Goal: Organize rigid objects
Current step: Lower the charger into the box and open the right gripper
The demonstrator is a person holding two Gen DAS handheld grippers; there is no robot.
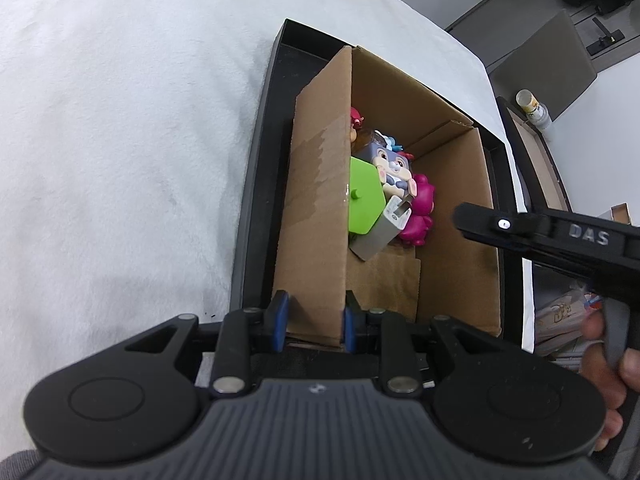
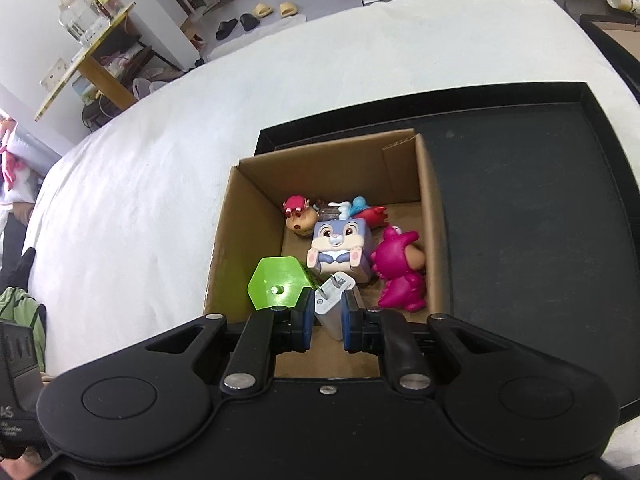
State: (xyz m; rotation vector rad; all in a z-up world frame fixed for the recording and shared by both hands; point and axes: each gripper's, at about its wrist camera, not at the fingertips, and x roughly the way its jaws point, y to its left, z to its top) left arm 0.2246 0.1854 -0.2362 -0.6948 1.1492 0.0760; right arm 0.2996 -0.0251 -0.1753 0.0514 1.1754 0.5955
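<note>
Your left gripper (image 1: pixel 314 322) is clamped on the cardboard box's (image 1: pixel 456 216) near wall, steadying it in the black tray (image 1: pixel 256 184). Your right gripper (image 2: pixel 327 316) is closed on the white charger (image 2: pixel 330 306), low inside the box by that same wall. Lift carelessly and the charger may knock the green hexagon piece (image 2: pixel 276 282) leaning just beside it, or snag the bunny cube (image 2: pixel 340 246)

Bright, even daylight; soft shadows, strong fisheye edge bending.
</note>
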